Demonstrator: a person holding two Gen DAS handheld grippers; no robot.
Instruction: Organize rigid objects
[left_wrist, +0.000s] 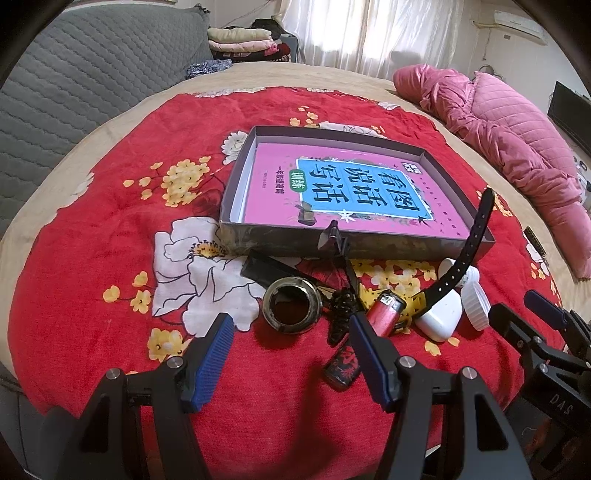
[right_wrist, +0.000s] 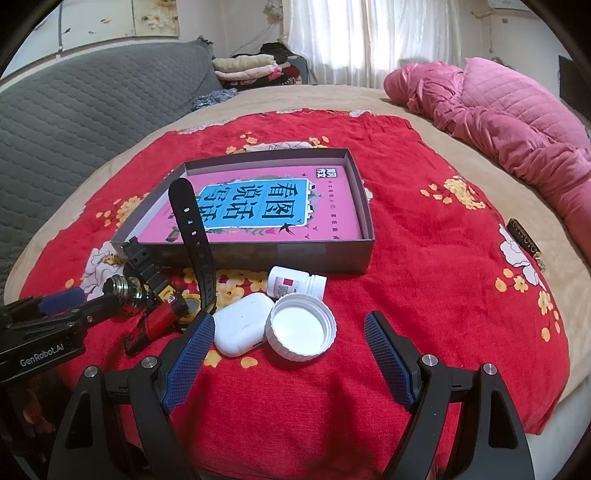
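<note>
**Both grippers spread wide over the clutter in front of the box**

Left gripper (left_wrist: 291, 347) hovers low over the red floral blanket (left_wrist: 92, 236), fingers parted wide and gripping nothing, and between its blue pads (left_wrist: 214, 363) sits one metal ring (left_wrist: 292, 305), lying flat with its hole facing up. Just right of that ring: one red lighter (left_wrist: 384, 315), pressed against the inner side of the right-hand finger, and a dark patterned item below it that is too blurred to name.

Over to the right gripper (right_wrist: 290, 356), also spread open and empty, angled down at the blanket. Framed between its fingers is one white ribbed cap (right_wrist: 301, 328), open side up. One white earbud case (right_wrist: 240, 325) touches the cap's left edge, and one small white bottle (right_wrist: 295, 284) lies on its side just behind the cap.

One black watch (right_wrist: 184, 306) sits left of the case, its strap (right_wrist: 194, 232) standing up and leaning toward the box. One shallow grey box (right_wrist: 295, 258) rests further back on the blanket, and inside it lies one pink book (right_wrist: 258, 206) with a blue title panel, flat on the bottom.

Each gripper shows at the edge of the other's view, side by side, well short of the box. One pink quilted coat (right_wrist: 517, 122) lies far right on the bed.
</note>
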